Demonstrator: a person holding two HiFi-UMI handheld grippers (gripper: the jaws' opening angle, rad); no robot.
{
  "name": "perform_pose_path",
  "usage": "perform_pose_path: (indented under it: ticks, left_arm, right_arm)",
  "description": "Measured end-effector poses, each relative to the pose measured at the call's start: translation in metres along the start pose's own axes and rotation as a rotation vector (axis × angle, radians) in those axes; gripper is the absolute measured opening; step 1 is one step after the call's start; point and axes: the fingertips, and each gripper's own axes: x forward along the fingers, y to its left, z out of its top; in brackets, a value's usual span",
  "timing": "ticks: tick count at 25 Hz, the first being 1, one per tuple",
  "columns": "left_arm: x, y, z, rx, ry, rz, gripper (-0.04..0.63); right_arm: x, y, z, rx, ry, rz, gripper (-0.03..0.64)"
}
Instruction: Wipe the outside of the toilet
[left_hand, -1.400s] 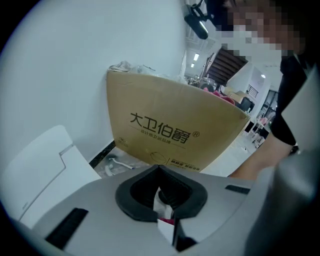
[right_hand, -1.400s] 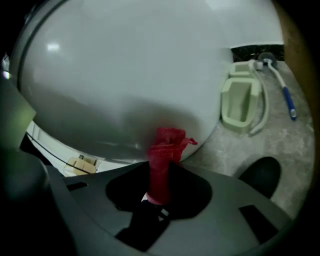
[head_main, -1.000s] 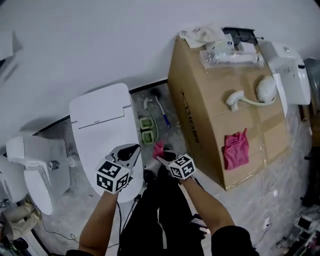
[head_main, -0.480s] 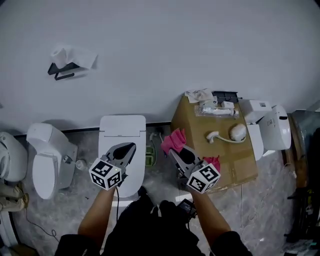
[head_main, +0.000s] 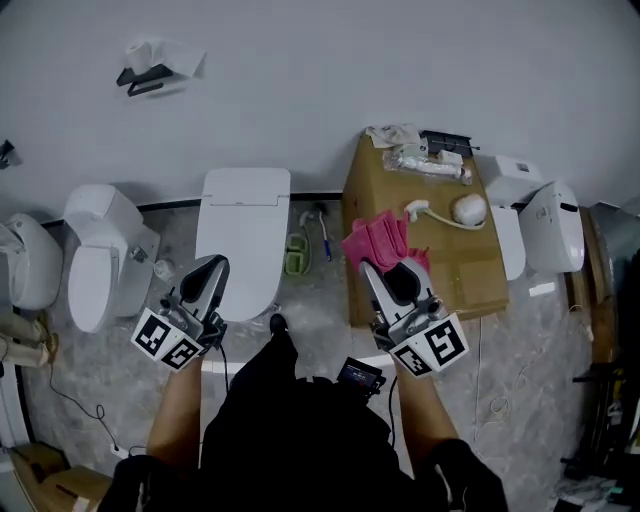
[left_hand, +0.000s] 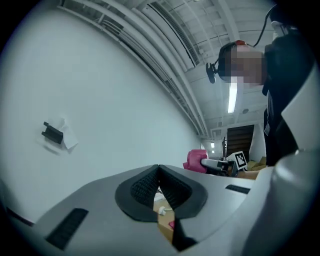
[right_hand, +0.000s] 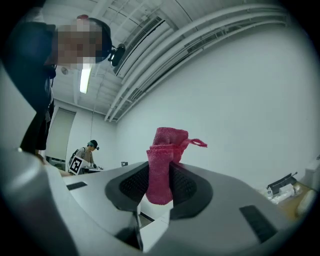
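The white toilet (head_main: 243, 232) stands against the wall with its lid down, in the middle of the head view. My right gripper (head_main: 375, 265) is shut on a pink cloth (head_main: 377, 240), held up over the left edge of a cardboard box (head_main: 455, 258). In the right gripper view the pink cloth (right_hand: 165, 160) sticks up from between the closed jaws. My left gripper (head_main: 212, 270) hangs by the toilet's left front corner, lifted off it, its jaws shut with nothing held. In the left gripper view my left gripper (left_hand: 159, 186) points at the wall.
A second pink cloth (head_main: 419, 260) lies on the box with a shower head (head_main: 466, 209) and packets. Another toilet (head_main: 95, 258) stands at the left and a white unit (head_main: 548, 228) at the right. A brush (head_main: 324, 233) and green holder (head_main: 296, 254) sit beside the toilet.
Both grippers have been raised away from the toilet and pulled back. The right gripper carried the pink cloth up and to the right; the view now takes in more wall.
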Motion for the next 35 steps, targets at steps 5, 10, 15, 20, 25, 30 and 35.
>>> perform_pose_path:
  ticks: [5,10,15,20,25,30,35]
  left_arm:
    - [-0.060,-0.054,-0.027,-0.001,0.008,0.111,0.014]
    - [-0.107,-0.095,-0.036,0.022,0.056,0.165,0.014]
    - [-0.128,-0.124,-0.037,0.043,0.141,0.108,0.014]
    - [-0.141,-0.136,-0.040,0.065,0.156,0.028,0.014]
    - [-0.170,-0.148,-0.030,0.115,0.133,-0.078,0.014]
    - [-0.228,-0.135,-0.024,0.113,0.125,-0.139,0.014]
    - [-0.317,-0.107,-0.018,0.067,0.125,-0.128,0.014]
  right_arm:
    - [-0.064,0.035,-0.037,0.032,0.032,-0.027,0.124]
    - [-0.107,0.068,-0.069,0.089,0.085,-0.020,0.124]
    - [-0.128,0.102,-0.076,0.065,0.104,0.016,0.124]
    - [-0.139,0.122,-0.082,0.062,0.120,-0.015,0.124]
    - [-0.125,0.177,-0.090,0.043,0.144,0.028,0.124]
    - [-0.106,0.248,-0.093,0.021,0.135,0.001,0.124]
    - [-0.089,0.328,-0.118,0.020,0.162,-0.031,0.126]
